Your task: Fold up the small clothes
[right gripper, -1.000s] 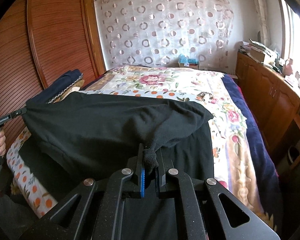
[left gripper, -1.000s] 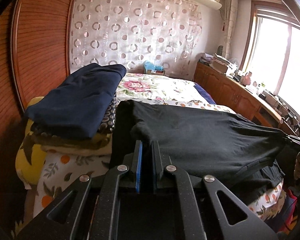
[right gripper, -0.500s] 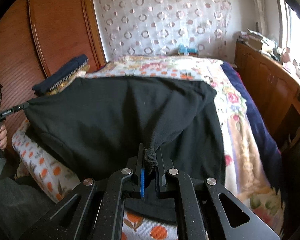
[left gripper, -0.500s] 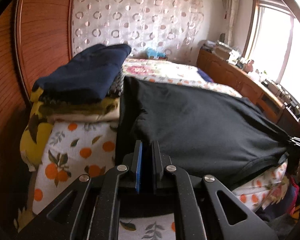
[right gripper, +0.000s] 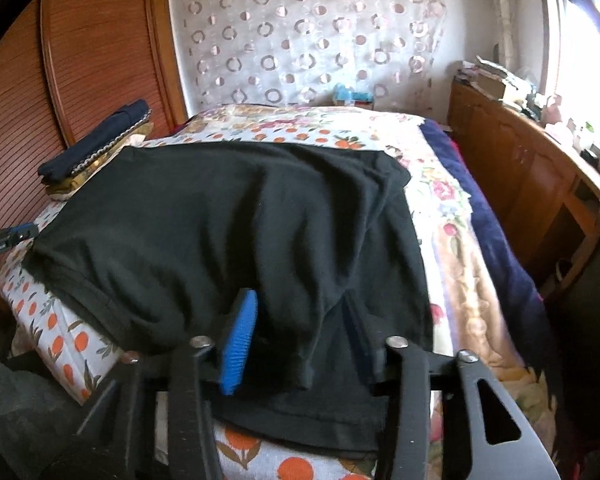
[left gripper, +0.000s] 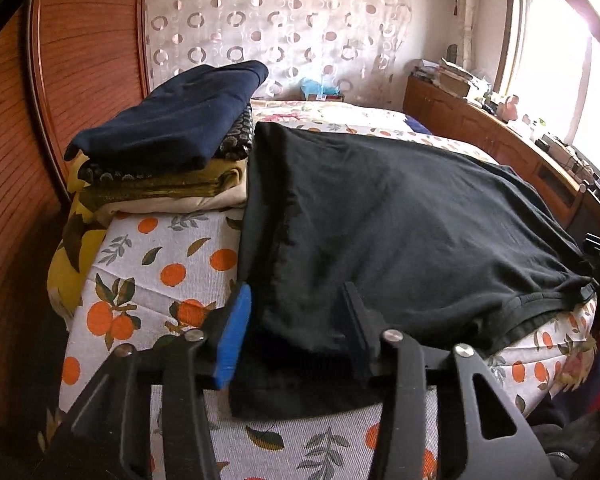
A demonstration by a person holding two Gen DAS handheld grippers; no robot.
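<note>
A black garment point(left gripper: 400, 220) lies folded over on the bed, its near edge at the foot of the mattress; it also shows in the right wrist view point(right gripper: 240, 232). My left gripper point(left gripper: 296, 332) is open, its jaws apart around the garment's near left corner. My right gripper point(right gripper: 300, 340) is open, its jaws apart around the near right corner. The left gripper's tip shows at the left edge of the right wrist view point(right gripper: 8, 236). The cloth rests on the bed between the fingers of each gripper.
A stack of folded clothes point(left gripper: 168, 148) topped by a navy piece sits on the bed's left side. The orange-print sheet point(left gripper: 156, 264) covers the mattress. A wooden wardrobe point(left gripper: 80, 60) stands left, a wooden cabinet point(right gripper: 532, 184) right.
Both grippers lowered the black garment onto the bed and opened, letting go of its corners. The cloth now lies flat instead of hanging stretched between them.
</note>
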